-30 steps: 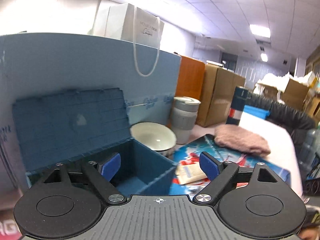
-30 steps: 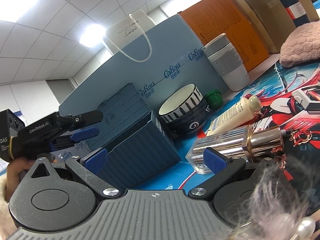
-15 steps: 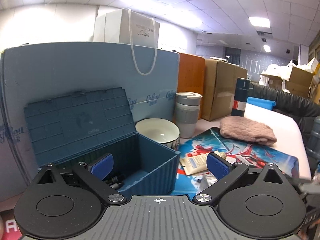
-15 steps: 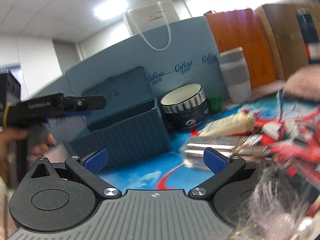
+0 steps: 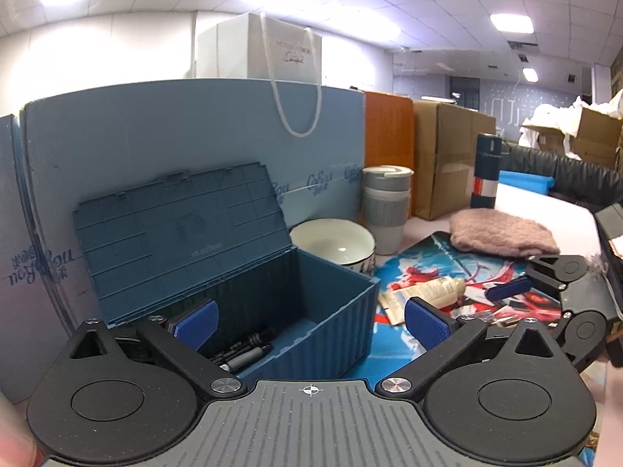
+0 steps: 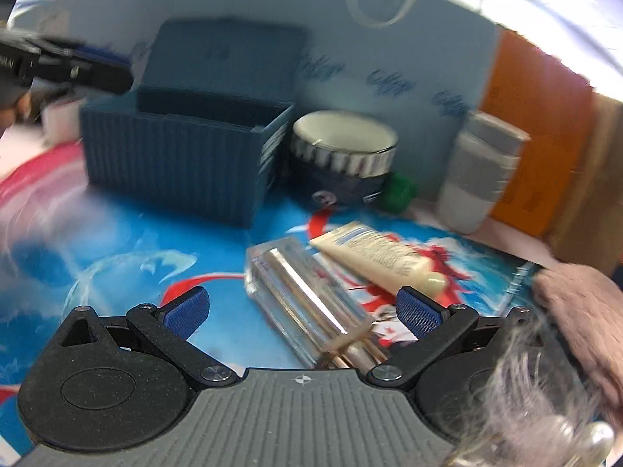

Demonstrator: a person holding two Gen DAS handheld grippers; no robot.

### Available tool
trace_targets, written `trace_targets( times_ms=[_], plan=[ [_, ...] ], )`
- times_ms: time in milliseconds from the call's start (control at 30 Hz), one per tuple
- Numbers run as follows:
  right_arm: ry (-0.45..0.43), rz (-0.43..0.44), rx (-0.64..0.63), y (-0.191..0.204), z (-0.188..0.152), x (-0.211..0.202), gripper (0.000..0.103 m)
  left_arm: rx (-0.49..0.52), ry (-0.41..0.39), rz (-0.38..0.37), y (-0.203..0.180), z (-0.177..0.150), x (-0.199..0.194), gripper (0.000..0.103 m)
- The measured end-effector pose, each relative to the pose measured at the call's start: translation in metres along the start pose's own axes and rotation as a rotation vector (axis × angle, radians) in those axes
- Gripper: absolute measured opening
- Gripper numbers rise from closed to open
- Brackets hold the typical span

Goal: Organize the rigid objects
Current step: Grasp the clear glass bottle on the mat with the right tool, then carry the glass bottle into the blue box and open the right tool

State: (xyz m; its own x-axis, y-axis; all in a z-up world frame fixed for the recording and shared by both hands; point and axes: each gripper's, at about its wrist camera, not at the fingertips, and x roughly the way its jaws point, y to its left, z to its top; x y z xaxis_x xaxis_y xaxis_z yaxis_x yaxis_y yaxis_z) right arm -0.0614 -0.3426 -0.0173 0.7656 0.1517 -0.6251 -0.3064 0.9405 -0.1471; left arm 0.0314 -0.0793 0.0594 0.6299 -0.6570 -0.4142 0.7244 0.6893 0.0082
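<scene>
A dark blue storage box (image 5: 331, 330) stands with its lid (image 5: 183, 233) up, and several pens (image 5: 245, 350) lie inside. My left gripper (image 5: 311, 323) hovers open just before the box, nothing between its pads. On the printed mat lies a clear bottle with a gold cap (image 6: 303, 295), beside a cream tube (image 6: 381, 258). My right gripper (image 6: 301, 309) is open and tipped down over the bottle, which sits between the fingers without touching the pads. The same box (image 6: 187, 155) shows behind it. The right gripper's fingers (image 5: 506, 292) show at the right edge of the left wrist view.
A striped bowl (image 6: 342, 155), a green cap (image 6: 399, 190) and a grey cup (image 6: 479, 179) stand behind the mat. A pink fluffy cloth (image 6: 576, 299) lies to the right. Blue foam board (image 5: 155, 148), cardboard boxes (image 5: 447, 163) and a white bag (image 5: 264, 50) wall off the back.
The left jaws have widened and its view has levelled, so the pens inside the box show. The right gripper has rolled level and tipped down over the clear bottle; its view is blurred.
</scene>
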Motion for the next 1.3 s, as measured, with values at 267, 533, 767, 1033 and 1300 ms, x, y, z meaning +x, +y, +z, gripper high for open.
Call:
trace_targets(
  times_ms=[267, 533, 767, 1033, 1300],
  plan=[
    [0.129, 0.048, -0.033, -0.011, 0.014, 0.035, 0.066, -0.018, 0.007, 0.019, 0.011, -0.001, 0.001, 0.103],
    [0.155, 0.067, -0.015, -0.012, 0.021, 0.038, 0.053, -0.02, -0.011, 0.014, 0.015, 0.0, -0.005, 0.103],
    [0.16, 0.05, -0.074, 0.003, 0.025, 0.026, 0.037, -0.048, -0.032, 0.021, 0.025, 0.002, -0.012, 0.103],
    [-0.015, 0.084, 0.052, 0.009, 0.03, -0.017, 0.034, -0.096, -0.059, 0.022, 0.039, 0.003, -0.019, 0.103],
    [-0.277, 0.173, 0.378, 0.014, 0.033, -0.042, 0.034, -0.135, -0.073, 0.008, 0.048, 0.002, -0.021, 0.103]
  ],
)
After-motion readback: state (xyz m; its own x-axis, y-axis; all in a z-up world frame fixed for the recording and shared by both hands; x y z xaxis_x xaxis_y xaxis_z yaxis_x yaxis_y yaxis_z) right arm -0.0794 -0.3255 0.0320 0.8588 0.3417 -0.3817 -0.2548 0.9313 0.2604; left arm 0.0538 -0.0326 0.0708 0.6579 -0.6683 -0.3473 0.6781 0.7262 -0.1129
